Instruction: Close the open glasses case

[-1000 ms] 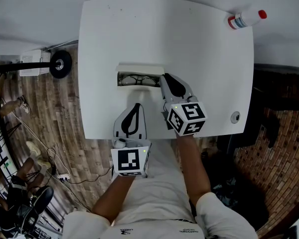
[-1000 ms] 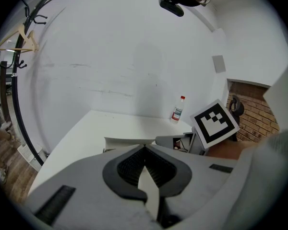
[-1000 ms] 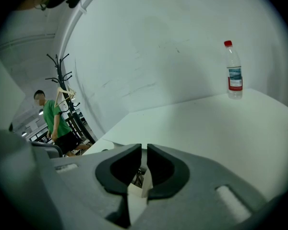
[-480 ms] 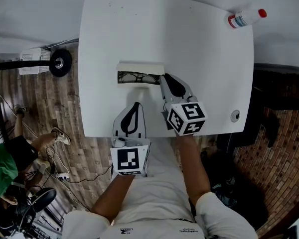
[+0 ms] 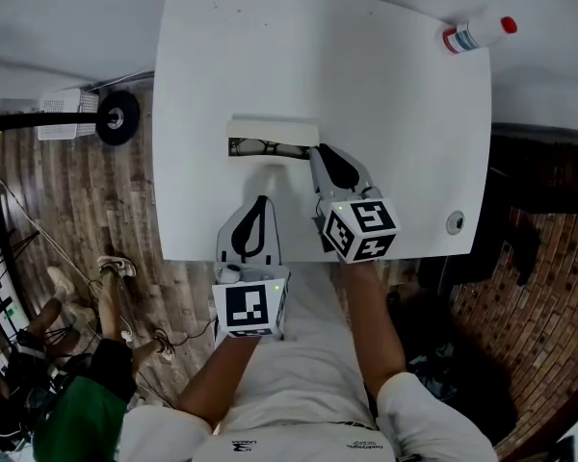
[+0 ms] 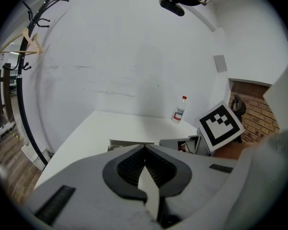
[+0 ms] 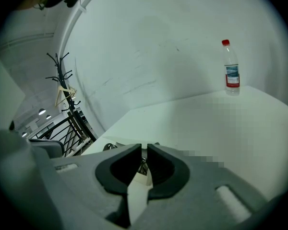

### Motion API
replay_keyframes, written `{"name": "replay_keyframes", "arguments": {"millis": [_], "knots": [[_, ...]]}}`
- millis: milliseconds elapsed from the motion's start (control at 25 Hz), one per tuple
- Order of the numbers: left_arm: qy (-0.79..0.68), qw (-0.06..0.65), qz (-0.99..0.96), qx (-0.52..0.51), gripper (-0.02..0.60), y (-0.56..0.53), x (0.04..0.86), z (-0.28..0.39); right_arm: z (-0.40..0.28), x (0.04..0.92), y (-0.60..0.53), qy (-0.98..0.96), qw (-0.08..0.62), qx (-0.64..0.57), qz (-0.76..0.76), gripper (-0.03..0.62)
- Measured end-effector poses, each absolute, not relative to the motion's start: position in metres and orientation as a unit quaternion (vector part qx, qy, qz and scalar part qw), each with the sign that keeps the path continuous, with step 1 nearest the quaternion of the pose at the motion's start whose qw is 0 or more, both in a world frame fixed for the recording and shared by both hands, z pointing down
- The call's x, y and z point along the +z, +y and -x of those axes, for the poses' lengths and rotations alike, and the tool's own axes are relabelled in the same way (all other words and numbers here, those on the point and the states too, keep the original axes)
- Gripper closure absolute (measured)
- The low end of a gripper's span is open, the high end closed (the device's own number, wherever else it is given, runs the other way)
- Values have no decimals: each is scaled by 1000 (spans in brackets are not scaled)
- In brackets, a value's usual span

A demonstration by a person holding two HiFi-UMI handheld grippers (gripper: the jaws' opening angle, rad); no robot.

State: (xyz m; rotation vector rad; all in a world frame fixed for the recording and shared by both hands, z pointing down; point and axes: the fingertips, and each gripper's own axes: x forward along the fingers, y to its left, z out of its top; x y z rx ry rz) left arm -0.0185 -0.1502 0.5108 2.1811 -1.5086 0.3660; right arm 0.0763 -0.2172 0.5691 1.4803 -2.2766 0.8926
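The bench (image 5: 385,114) is white with rounded corners. A pale glasses case (image 5: 272,130) lies on it, a bit left of the middle and closer to the near edge. The case is open, and dark glasses (image 5: 265,148) show inside. A small clear bottle (image 5: 477,35) with a red top stands at the far right corner, well apart from the case. A little round plug (image 5: 455,222) sits in the bench top near the right front edge.
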Motion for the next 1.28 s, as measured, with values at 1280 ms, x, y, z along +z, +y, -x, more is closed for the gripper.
{"name": "replay_keyframes", "arguments": {"millis": [1280], "knots": [[-561, 227, -785, 130, 584, -144, 506, 33, -73, 582, -194, -783, 151, 320, -512, 562]]}}
